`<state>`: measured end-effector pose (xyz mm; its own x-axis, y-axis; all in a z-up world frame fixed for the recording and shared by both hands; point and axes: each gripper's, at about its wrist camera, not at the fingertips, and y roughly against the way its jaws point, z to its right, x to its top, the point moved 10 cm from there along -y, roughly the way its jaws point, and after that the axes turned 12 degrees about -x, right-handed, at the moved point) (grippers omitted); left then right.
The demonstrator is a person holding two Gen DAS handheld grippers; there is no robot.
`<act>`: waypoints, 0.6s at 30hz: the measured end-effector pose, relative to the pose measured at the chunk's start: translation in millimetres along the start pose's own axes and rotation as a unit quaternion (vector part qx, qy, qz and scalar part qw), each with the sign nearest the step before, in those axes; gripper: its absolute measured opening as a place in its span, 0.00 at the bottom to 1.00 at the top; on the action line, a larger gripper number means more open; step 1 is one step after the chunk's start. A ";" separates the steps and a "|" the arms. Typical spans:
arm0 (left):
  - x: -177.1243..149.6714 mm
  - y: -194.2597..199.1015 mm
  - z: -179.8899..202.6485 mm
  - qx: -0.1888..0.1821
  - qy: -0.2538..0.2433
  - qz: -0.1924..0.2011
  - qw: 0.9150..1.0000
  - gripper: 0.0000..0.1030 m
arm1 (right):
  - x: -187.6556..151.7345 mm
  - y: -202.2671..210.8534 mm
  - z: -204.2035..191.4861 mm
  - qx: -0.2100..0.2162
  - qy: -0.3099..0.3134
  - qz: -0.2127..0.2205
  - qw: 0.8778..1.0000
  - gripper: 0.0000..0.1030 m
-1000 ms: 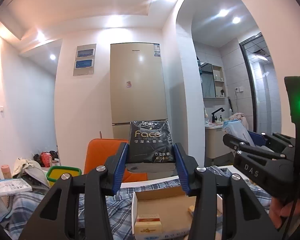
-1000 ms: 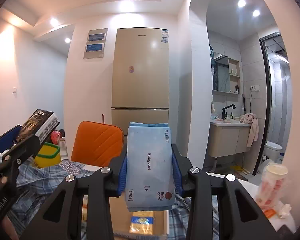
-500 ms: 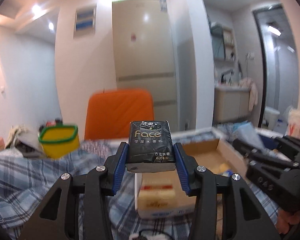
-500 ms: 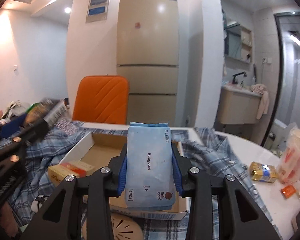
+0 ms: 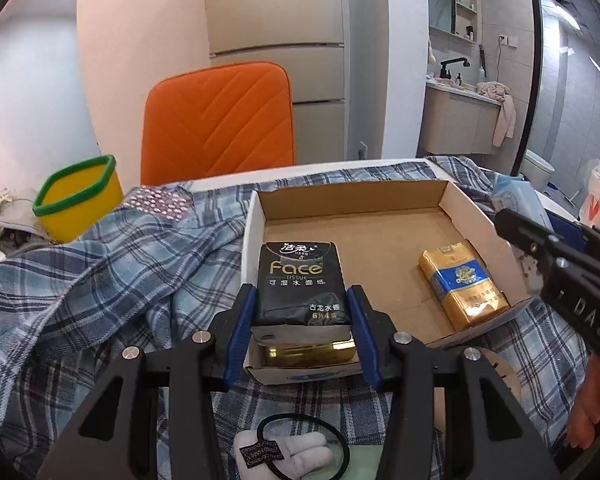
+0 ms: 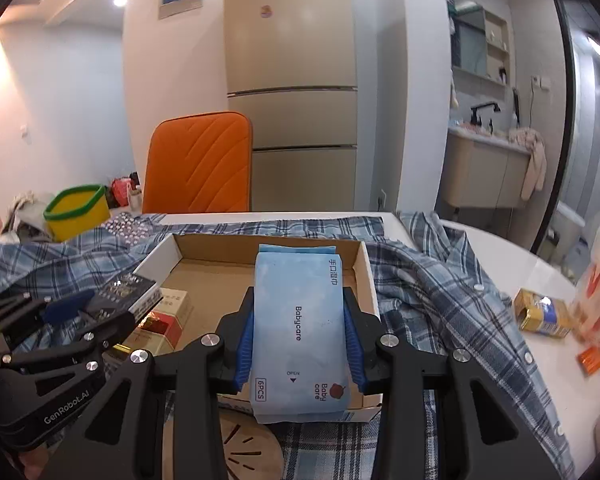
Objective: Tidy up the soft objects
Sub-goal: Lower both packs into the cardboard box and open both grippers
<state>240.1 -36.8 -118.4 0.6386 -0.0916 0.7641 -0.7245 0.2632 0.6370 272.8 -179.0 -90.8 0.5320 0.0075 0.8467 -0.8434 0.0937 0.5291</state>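
Observation:
My left gripper point(image 5: 301, 312) is shut on a black "Face" tissue pack point(image 5: 300, 284) and holds it over the near left corner of an open cardboard box point(image 5: 356, 196). My right gripper point(image 6: 299, 332) is shut on a light blue Babycare wipes pack point(image 6: 298, 328) and holds it over the right side of the same box point(image 6: 268, 244). In the box lie a gold and blue carton point(image 5: 462, 284) and a gold and red carton point(image 6: 162, 320). The left gripper shows in the right wrist view point(image 6: 100, 312); the right gripper shows in the left wrist view point(image 5: 540, 248).
A blue plaid shirt point(image 5: 100, 272) covers the white table around the box. A white plush with a black hair band point(image 5: 296, 456) lies near me. An orange chair point(image 5: 220, 120) and a yellow bin point(image 5: 78, 196) stand behind. A gold packet point(image 6: 542, 316) lies at right.
Both grippers have tilted down and moved toward the box, each holding its pack. The views went from the fridge and ceiling to the box interior.

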 end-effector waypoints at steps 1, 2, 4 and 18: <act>-2.2 -2.6 -0.4 -0.004 0.002 -0.008 1.000 0.44 | -0.7 -2.2 1.8 0.003 -0.005 -0.006 1.000 0.39; -3.8 -4.7 -0.2 -0.006 0.004 -0.013 1.000 0.44 | -1.7 -3.6 2.8 0.005 -0.008 -0.010 1.000 0.39; -5.4 -7.3 -0.8 -0.012 0.009 -0.020 1.000 0.44 | -3.5 -7.4 3.2 0.012 -0.012 -0.021 1.000 0.39; -1.2 -4.9 -4.3 -0.013 0.008 -0.008 1.000 0.65 | -17.1 -25.4 1.9 0.027 -0.014 -0.066 0.997 0.39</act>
<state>244.0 -33.8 -122.8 0.6542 -0.0815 0.7519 -0.7073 0.2860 0.6464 285.0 -183.4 -118.7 0.6364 -0.0283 0.7708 -0.7699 0.0380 0.6370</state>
